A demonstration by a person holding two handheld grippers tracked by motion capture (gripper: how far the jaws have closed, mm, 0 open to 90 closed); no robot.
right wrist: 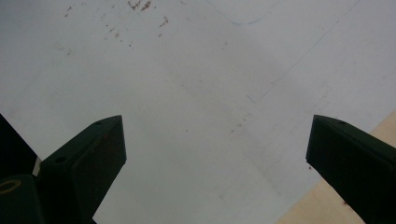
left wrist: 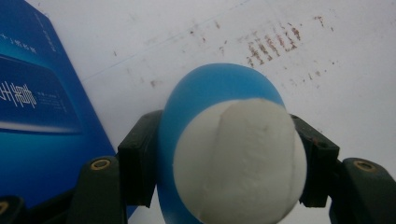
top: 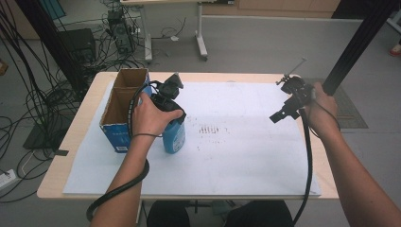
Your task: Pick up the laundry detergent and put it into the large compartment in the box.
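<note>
Left gripper [top: 171, 113] is clamped on the blue bottle [top: 174, 136] at the box's [top: 124, 97] three o'clock; smooth, rigid plastic (likely slippery), best held mid-body; right gripper [top: 283, 112] jaws apart

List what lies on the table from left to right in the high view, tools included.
Open cardboard box → blue bottle clamped in the left tool, right beside the box → patch of brown marks on the white paper → right tool, jaws open, held over the paper's right part.
</note>
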